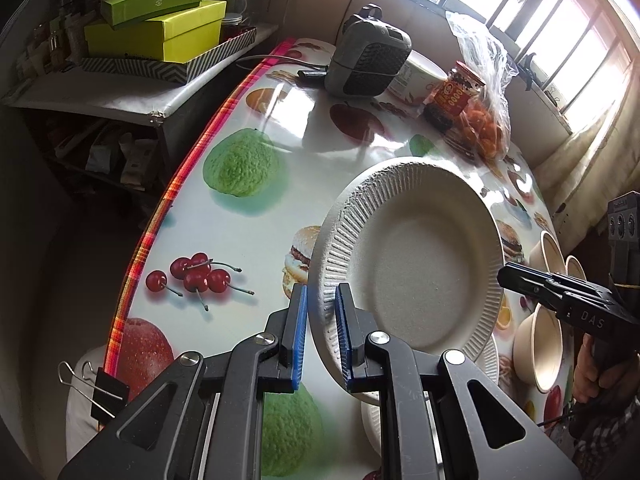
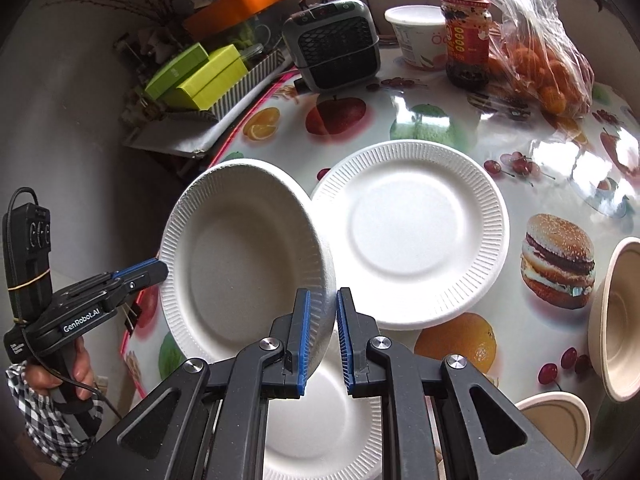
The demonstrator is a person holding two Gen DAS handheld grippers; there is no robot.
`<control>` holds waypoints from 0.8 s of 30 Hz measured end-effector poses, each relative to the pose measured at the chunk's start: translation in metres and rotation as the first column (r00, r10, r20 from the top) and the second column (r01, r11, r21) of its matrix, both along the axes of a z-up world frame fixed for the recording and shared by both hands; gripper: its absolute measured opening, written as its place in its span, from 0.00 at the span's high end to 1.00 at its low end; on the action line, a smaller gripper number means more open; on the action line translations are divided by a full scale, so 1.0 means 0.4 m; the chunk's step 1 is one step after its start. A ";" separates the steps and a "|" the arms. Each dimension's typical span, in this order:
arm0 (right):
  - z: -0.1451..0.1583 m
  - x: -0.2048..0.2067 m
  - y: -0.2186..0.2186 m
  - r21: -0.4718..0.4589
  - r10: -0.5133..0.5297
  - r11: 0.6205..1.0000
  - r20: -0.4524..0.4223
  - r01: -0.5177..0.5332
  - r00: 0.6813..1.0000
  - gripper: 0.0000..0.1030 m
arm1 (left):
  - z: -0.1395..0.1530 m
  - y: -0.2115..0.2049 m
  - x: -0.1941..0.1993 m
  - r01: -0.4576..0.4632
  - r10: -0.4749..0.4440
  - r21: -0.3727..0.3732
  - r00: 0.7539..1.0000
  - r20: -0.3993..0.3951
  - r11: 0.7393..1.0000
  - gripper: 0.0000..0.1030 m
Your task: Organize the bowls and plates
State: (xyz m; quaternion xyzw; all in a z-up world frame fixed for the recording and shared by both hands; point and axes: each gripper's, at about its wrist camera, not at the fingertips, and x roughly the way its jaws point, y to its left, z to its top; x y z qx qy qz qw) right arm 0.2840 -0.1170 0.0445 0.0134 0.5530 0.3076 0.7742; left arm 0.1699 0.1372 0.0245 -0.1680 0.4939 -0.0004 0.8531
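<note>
Worktop [image 2: 432,92]: round, glossy cover printed with fruit and burgers, pink plaid edge.

Far side of it: small grey fan heater [image 2: 334,44], white tub [image 2: 418,36], red-labelled jar [image 2: 466,40], clear bag of orange fruit [image 2: 540,64]. Side shelf beyond the edge carries green boxes [image 1: 156,28].

Deep paper plate [image 2: 244,256]: off the worktop, tilted up, inside facing the cameras, gripped at opposite rim edges by both tools.

Left hand-held gripper [image 1: 322,316]: jaws narrow, blue pads pinching the ribbed rim. Right hand-held gripper [image 2: 321,320]: jaws narrow too, clamped on the rim's other side; in the left view its tip meets the plate's far edge.

Flat ribbed plate [image 2: 412,232]: lying on the worktop just behind the lifted one. Another white plate [image 2: 332,420]: flat, below the lifted plate, partly hidden by the right tool.

Tan paper bowls [image 1: 540,352]: right side of the worktop, at least three, some tipped on their side.

Binder clip [image 1: 102,388]: on the worktop's near edge.
</note>
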 end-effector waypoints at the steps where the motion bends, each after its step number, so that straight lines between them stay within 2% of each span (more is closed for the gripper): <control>1: -0.001 -0.006 -0.008 0.000 -0.001 1.000 -0.003 0.001 1.000 0.87 | -0.001 -0.006 -0.002 0.005 -0.005 0.000 1.000 -0.002 1.000 0.86; 18: -0.033 -0.076 -0.100 -0.033 -0.039 0.999 -0.051 0.038 0.998 0.87 | -0.042 -0.099 -0.029 0.086 -0.086 0.001 0.994 -0.067 0.996 0.86; 24: -0.041 -0.101 -0.108 -0.055 -0.018 0.998 -0.059 0.015 0.998 0.87 | -0.056 -0.107 -0.041 0.094 -0.095 -0.009 0.991 -0.095 0.995 0.86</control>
